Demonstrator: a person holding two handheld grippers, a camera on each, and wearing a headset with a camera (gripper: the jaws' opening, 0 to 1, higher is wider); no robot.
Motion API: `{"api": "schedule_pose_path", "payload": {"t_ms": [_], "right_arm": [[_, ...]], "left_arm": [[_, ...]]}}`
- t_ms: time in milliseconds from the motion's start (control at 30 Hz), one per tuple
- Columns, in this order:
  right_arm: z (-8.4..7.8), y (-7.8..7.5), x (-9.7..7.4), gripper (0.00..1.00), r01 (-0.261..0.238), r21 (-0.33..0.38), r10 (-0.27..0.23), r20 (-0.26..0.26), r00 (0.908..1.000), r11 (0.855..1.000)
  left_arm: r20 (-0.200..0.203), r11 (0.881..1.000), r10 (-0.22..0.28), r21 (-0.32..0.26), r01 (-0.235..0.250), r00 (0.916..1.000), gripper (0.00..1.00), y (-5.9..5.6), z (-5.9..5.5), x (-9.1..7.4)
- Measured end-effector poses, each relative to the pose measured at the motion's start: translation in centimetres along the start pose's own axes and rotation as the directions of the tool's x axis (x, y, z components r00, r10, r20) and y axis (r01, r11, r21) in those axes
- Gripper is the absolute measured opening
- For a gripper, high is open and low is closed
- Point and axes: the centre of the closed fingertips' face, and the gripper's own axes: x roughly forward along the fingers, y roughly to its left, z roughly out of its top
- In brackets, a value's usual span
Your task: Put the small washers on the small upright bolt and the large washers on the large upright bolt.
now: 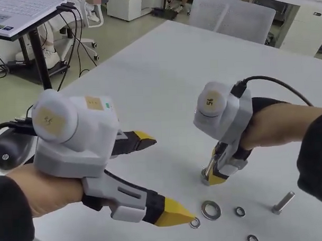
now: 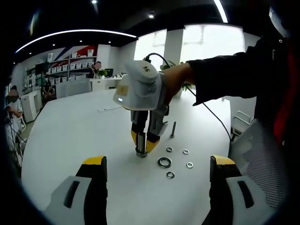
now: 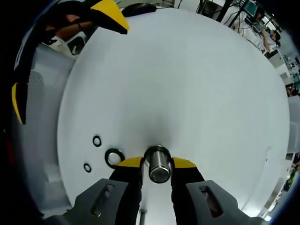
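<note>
My right gripper [image 1: 216,177] [image 3: 158,162] is shut on the large bolt [image 3: 158,172] [image 2: 140,151], which it holds upright with its base on the white table [image 1: 164,73]. My left gripper [image 1: 163,174] [image 2: 158,161] is open, its yellow tips wide apart, just left of the washers. A large washer [image 1: 210,209] [image 2: 164,162] [image 3: 114,157] lies flat beside the bolt. Several small washers [image 1: 240,211] [image 2: 186,152] [image 3: 96,140] are scattered around it. The small bolt [image 1: 283,202] [image 2: 173,129] lies on its side to the right.
A black mouse [image 1: 11,148] sits by the table's left edge. Off the table to the far left stands a laptop [image 1: 14,14] on a stand with hanging cables; a grey chair [image 1: 231,17] is at the far side. A cable [image 1: 279,84] trails from the right gripper.
</note>
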Motion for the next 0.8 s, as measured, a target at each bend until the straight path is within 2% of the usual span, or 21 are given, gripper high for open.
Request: {"api": "schedule_pose_path", "payload": {"t_ms": [500, 800], "right_arm": [[0.19, 0.13, 0.07, 0.24, -0.008, 0.0, 0.008, 0.005, 1.0, 1.0], [0.0, 0.21, -0.42, 0.28, -0.009, 0.01, 0.009, 0.033, 0.9994, 1.0]], "left_arm": [[-0.005, 1.0, 0.0, 0.002, 0.0, 1.0, 0.91, 0.08, -0.11, -0.02], [-0.01, 1.0, -0.001, 0.004, 0.001, 0.9999, 0.9, 0.05, -0.16, 0.01]]}}
